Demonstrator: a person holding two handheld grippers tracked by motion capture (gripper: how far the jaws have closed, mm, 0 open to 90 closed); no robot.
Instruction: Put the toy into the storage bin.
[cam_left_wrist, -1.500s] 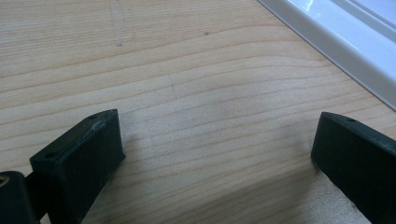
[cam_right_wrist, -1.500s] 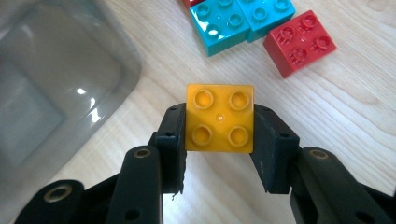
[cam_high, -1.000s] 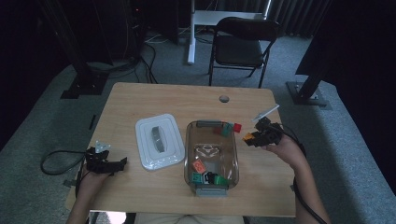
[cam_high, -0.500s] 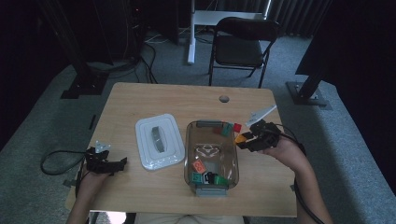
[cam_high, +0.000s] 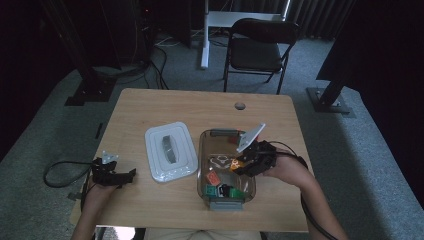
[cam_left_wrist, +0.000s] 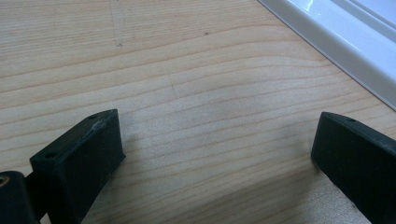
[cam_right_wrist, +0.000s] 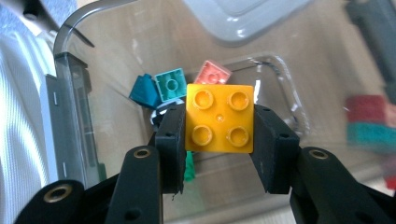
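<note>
My right gripper (cam_high: 244, 164) (cam_right_wrist: 219, 126) is shut on an orange four-stud brick (cam_right_wrist: 220, 117) (cam_high: 237, 163) and holds it above the clear plastic bin (cam_high: 204, 150) (cam_right_wrist: 74, 28). Inside the bin lie a teal brick (cam_right_wrist: 171, 84), a dark blue brick (cam_right_wrist: 144, 91), a salmon brick (cam_right_wrist: 212, 73) and a few others (cam_high: 215, 178). My left gripper (cam_high: 120, 176) (cam_left_wrist: 219, 154) rests near the table's left front edge, jaws open over bare wood with nothing between them.
The bin's white lid (cam_high: 170, 150) (cam_left_wrist: 345, 42) lies flat on the wooden table (cam_high: 200, 107) just left of the bin. A black folding chair (cam_high: 260, 50) stands beyond the far edge. Dark stands and cables sit on the carpet around.
My right gripper has carried the orange brick leftward from beside the bin's right rim to above the bin's inside. The left gripper has stayed put.
</note>
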